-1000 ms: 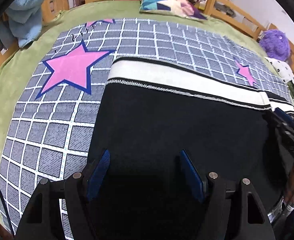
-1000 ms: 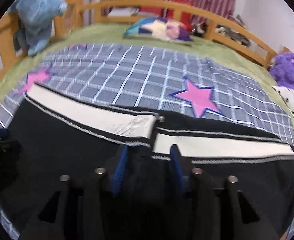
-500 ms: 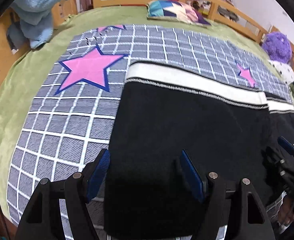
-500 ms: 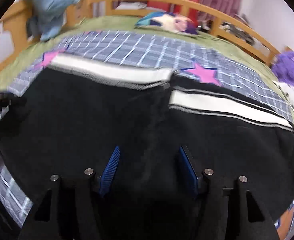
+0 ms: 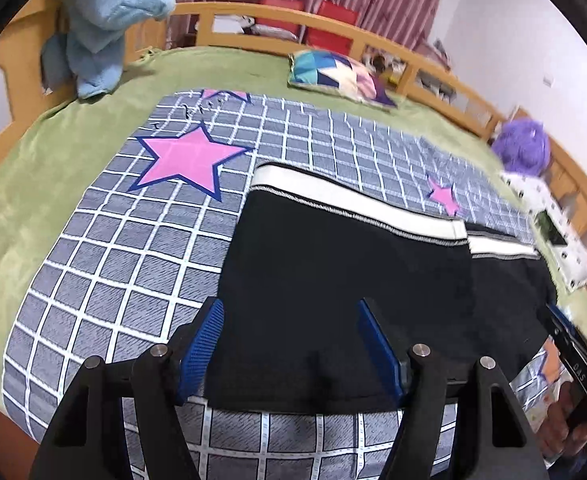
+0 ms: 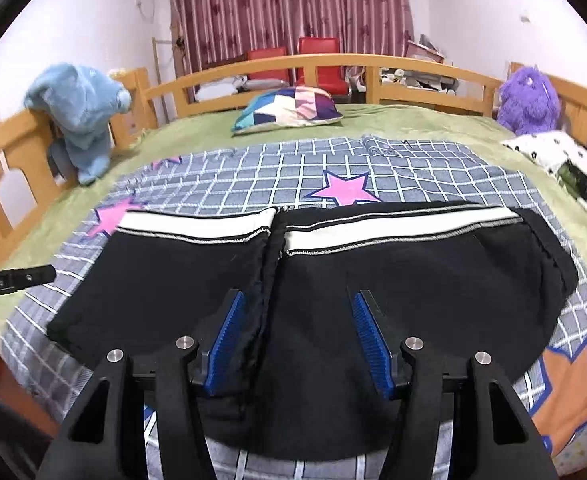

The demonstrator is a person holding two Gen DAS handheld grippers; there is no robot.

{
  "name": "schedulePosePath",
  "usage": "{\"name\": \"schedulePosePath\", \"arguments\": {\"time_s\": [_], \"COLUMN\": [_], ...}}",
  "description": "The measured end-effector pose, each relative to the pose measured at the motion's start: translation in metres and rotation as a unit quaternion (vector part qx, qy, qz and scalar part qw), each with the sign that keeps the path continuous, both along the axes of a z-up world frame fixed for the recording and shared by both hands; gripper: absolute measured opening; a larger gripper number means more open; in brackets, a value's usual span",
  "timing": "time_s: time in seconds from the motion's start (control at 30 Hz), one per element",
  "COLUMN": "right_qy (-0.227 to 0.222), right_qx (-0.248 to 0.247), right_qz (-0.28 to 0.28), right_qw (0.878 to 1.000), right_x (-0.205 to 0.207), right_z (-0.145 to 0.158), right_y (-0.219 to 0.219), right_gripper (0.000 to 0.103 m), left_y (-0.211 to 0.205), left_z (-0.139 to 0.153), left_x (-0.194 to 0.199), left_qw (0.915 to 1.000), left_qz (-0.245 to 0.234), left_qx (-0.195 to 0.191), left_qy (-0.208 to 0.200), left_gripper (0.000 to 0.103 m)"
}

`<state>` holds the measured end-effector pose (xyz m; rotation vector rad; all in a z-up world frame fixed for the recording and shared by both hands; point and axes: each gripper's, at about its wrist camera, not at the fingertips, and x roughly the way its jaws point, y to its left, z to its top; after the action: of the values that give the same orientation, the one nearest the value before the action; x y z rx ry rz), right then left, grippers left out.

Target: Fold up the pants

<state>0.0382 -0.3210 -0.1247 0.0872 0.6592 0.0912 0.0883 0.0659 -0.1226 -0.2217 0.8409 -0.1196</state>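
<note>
Currently I hold both the left gripper (image 5: 289, 346) and right gripper (image 6: 297, 344) spread apart, empty, above the near edge of the black, white-striped fabric pants (image 6: 373, 264), whose long axis runs left-right across the grid-patterned star blanket (image 5: 133, 248).

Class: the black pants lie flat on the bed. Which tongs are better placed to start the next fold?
Probably the left tongs: open, straddling the black pants at their outer edge. The right tongs hover mid-garment.

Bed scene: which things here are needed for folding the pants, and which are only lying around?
Needed:
black pants
left gripper, open
right gripper, open
checked blanket under the pants

Lying around:
blue plush
purple plush
patchwork pillow
spotted cloth
</note>
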Motion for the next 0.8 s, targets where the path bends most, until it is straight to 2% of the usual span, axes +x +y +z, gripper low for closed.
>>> {"name": "schedulePosePath", "arguments": {"time_s": [0.13, 0.23, 0.33, 0.57, 0.63, 0.73, 0.8], "right_qy": [-0.006, 0.004, 0.02, 0.038, 0.051, 0.068, 0.066], "right_qx": [0.031, 0.048, 0.053, 0.07, 0.089, 0.143, 0.174], "right_qz": [-0.016, -0.035, -0.061, -0.146, -0.166, -0.175, -0.172], "right_qw": [0.999, 0.998, 0.997, 0.986, 0.981, 0.972, 0.967], "right_x": [-0.016, -0.022, -0.029, -0.032, -0.024, -0.006, 0.006], "right_z": [0.0, -0.011, -0.028, -0.056, -0.068, -0.086, -0.094], "right_y": [-0.024, -0.046, -0.076, -0.165, -0.19, -0.223, -0.239], "right_gripper": [0.067, 0.068, 0.068, 0.068, 0.068, 0.068, 0.068], "left_y": [0.006, 0.01, 0.015, 0.025, 0.023, 0.026, 0.035], "left_z": [0.003, -0.002, -0.012, -0.035, -0.046, -0.061, -0.071], "left_x": [-0.016, -0.023, -0.02, -0.002, 0.012, 0.032, 0.047], "left_qw": [0.9994, 0.9993, 0.9997, 0.9994, 0.9989, 0.9985, 0.9961], "left_qz": [-0.012, -0.016, -0.019, -0.02, -0.024, -0.013, -0.007], "left_qx": [-0.012, -0.003, 0.001, -0.028, -0.035, -0.04, -0.074], "left_qy": [-0.03, -0.035, -0.014, 0.009, 0.02, 0.035, 0.048], "left_gripper": [0.067, 0.067, 0.067, 0.069, 0.069, 0.069, 0.069]}}
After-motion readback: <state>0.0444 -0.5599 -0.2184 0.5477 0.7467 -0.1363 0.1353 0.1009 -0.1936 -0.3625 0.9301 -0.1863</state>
